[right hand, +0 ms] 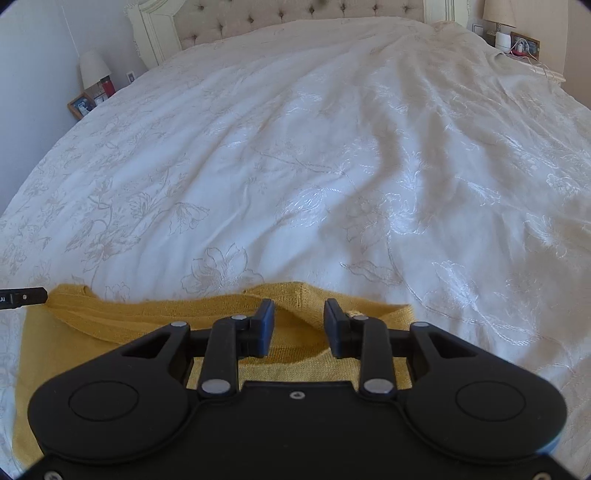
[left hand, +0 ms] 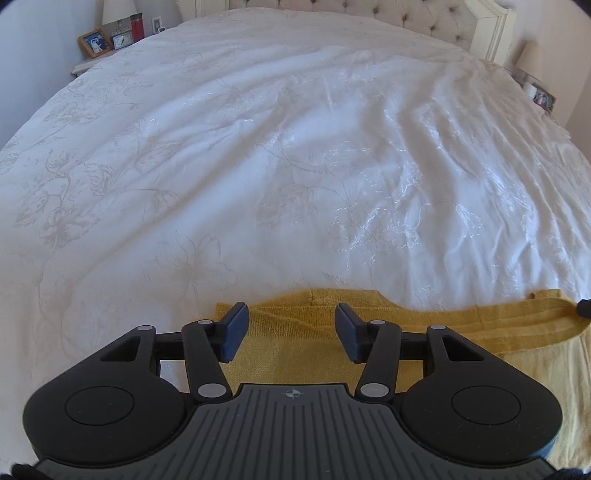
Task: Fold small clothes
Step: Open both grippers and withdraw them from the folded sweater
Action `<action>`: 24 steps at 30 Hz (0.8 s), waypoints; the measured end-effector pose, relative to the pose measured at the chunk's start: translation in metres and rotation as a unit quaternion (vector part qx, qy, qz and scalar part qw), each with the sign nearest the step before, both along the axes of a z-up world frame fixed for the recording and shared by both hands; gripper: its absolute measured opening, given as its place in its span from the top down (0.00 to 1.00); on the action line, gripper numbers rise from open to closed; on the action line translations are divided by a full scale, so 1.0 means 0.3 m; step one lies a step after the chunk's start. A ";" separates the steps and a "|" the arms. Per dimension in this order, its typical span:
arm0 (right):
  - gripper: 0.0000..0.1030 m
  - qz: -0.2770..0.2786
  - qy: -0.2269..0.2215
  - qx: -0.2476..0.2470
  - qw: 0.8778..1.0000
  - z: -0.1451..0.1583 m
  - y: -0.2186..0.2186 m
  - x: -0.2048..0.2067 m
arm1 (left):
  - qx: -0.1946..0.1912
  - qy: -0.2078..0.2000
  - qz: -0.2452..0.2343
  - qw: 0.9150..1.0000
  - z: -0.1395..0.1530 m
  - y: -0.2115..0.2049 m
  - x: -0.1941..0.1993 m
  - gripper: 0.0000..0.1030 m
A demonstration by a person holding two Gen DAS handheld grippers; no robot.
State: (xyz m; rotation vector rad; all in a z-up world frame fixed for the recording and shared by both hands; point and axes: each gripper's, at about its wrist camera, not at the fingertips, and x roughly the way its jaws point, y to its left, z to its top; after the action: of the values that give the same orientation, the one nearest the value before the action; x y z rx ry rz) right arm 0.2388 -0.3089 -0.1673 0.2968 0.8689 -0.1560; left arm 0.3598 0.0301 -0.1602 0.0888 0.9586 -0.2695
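Observation:
A mustard-yellow knit garment (left hand: 295, 343) lies flat on the white bedspread (left hand: 258, 166) at the near edge. My left gripper (left hand: 291, 332) is open, its jaws spread over the garment's left top part, holding nothing. In the right wrist view the same garment (right hand: 110, 325) shows, with its ribbed edge band running left. My right gripper (right hand: 299, 325) is open over a raised fold at the garment's right top corner, holding nothing. The tip of the right gripper (left hand: 583, 308) shows at the far right of the left view; the left gripper's tip (right hand: 22, 297) shows at the far left of the right view.
The embroidered white bedspread (right hand: 332, 166) stretches ahead to a tufted headboard (right hand: 295, 14). A nightstand with a lamp, photo frame (left hand: 95, 42) and red bottle stands at the far left; another nightstand (right hand: 524, 44) with a lamp stands at the far right.

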 end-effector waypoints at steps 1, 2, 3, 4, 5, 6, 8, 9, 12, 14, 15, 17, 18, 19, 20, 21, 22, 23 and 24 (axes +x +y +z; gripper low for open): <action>0.53 -0.001 -0.001 0.004 1.000 0.003 0.003 -0.010 | -0.002 0.002 0.004 1.000 0.004 0.007 -0.009 0.50; 0.53 0.001 -0.002 0.004 1.000 0.004 0.008 -0.021 | -0.003 0.005 0.004 1.000 0.004 0.011 -0.022 0.50; 0.53 0.006 -0.001 0.001 1.000 0.006 0.015 -0.032 | -0.004 0.008 0.003 1.000 0.004 0.018 -0.036 0.49; 0.53 0.013 0.003 -0.002 1.000 0.007 0.022 -0.036 | -0.004 0.010 0.000 1.000 0.002 0.017 -0.055 0.49; 0.53 0.017 0.006 -0.001 1.000 0.004 0.032 -0.045 | -0.002 0.013 -0.007 1.000 -0.001 0.015 -0.076 0.49; 0.53 0.022 0.009 0.001 1.000 0.001 0.042 -0.055 | -0.001 0.018 -0.015 1.000 -0.008 0.012 -0.095 0.49; 0.53 0.032 0.016 0.005 0.999 -0.011 0.063 -0.069 | 0.005 0.028 -0.033 0.999 -0.025 -0.001 -0.130 0.49; 0.53 0.039 0.022 0.005 0.999 -0.020 0.073 -0.073 | 0.008 0.035 -0.043 0.998 -0.039 -0.010 -0.146 0.49; 0.53 0.054 0.039 0.002 0.998 -0.054 0.093 -0.056 | 0.011 0.048 -0.056 0.997 -0.073 -0.037 -0.149 0.49; 0.53 0.060 0.043 -0.005 0.997 -0.068 0.095 -0.028 | 0.011 0.050 -0.057 0.997 -0.086 -0.056 -0.123 0.49; 0.53 0.061 0.046 -0.006 0.997 -0.073 0.090 -0.010 | 0.012 0.049 -0.056 0.997 -0.090 -0.063 -0.104 0.49; 0.52 0.058 0.048 -0.012 0.997 -0.080 0.077 0.029 | 0.013 0.047 -0.051 0.997 -0.095 -0.076 -0.056 0.49; 0.51 0.056 0.048 -0.015 0.997 -0.082 0.068 0.049 | 0.012 0.046 -0.047 0.998 -0.095 -0.079 -0.031 0.49; 0.50 0.053 0.048 -0.017 0.997 -0.084 0.059 0.064 | 0.008 0.047 -0.040 0.998 -0.096 -0.079 -0.002 0.49; 0.50 0.048 0.048 -0.018 0.998 -0.083 0.048 0.079 | 0.005 0.050 -0.033 0.998 -0.097 -0.077 0.022 0.49; 0.50 0.042 0.048 -0.018 0.998 -0.081 0.039 0.088 | 0.001 0.055 -0.022 0.998 -0.098 -0.073 0.049 0.49; 0.50 0.034 0.047 -0.017 0.998 -0.078 0.027 0.093 | -0.002 0.056 -0.012 0.998 -0.096 -0.067 0.070 0.49; 0.50 0.026 0.044 -0.015 0.999 -0.073 0.018 0.092 | -0.004 0.056 -0.006 0.998 -0.092 -0.063 0.081 0.49; 0.50 0.020 0.041 -0.012 0.999 -0.068 0.009 0.088 | -0.004 0.053 0.000 0.999 -0.084 -0.056 0.093 0.49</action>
State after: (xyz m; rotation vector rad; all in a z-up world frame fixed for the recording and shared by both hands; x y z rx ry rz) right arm 0.2650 -0.3061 -0.1876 0.2511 0.9531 -0.1419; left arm 0.3876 0.0133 -0.1853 0.0675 1.0632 -0.2810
